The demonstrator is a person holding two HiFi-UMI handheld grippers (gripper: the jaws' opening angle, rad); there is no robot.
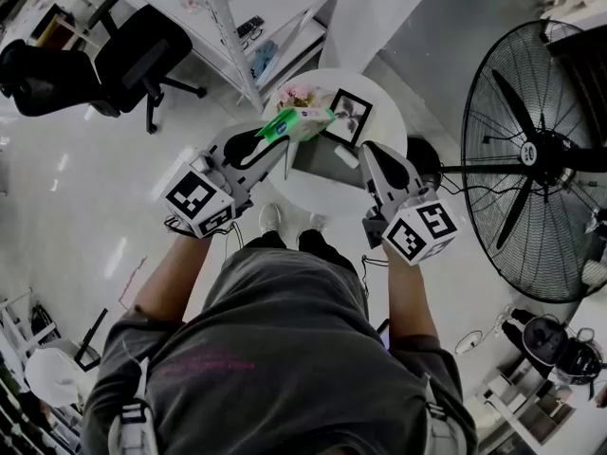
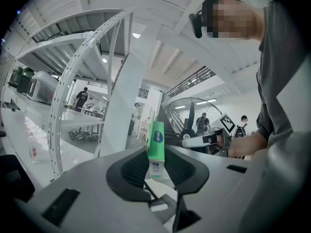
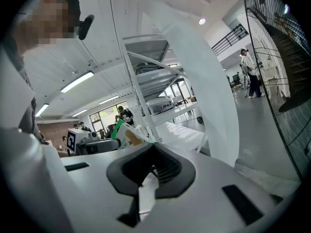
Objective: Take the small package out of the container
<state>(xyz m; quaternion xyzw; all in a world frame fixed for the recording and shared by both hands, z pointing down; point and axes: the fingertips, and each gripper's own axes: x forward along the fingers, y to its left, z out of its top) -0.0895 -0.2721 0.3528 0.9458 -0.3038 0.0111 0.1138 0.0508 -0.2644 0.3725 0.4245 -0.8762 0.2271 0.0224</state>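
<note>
The small green and white package (image 1: 296, 121) hangs above the round white table (image 1: 391, 121), and my left gripper (image 1: 270, 133) is shut on it. In the left gripper view the package (image 2: 156, 147) stands upright, pinched between the black pads of the left gripper (image 2: 156, 154). A grey container (image 1: 322, 162) sits on the table just below it. My right gripper (image 1: 368, 148) hovers over the container's right side, shut with nothing in it. The right gripper view shows its tips (image 3: 152, 145) meeting, with the package (image 3: 127, 136) off to the left.
A square black-and-white marker card (image 1: 349, 117) and a pink-patterned item (image 1: 299, 93) lie on the table's far part. A large floor fan (image 1: 536, 159) stands to the right. A white shelving rack (image 1: 237, 36) and a black office chair (image 1: 104, 60) stand at the far left.
</note>
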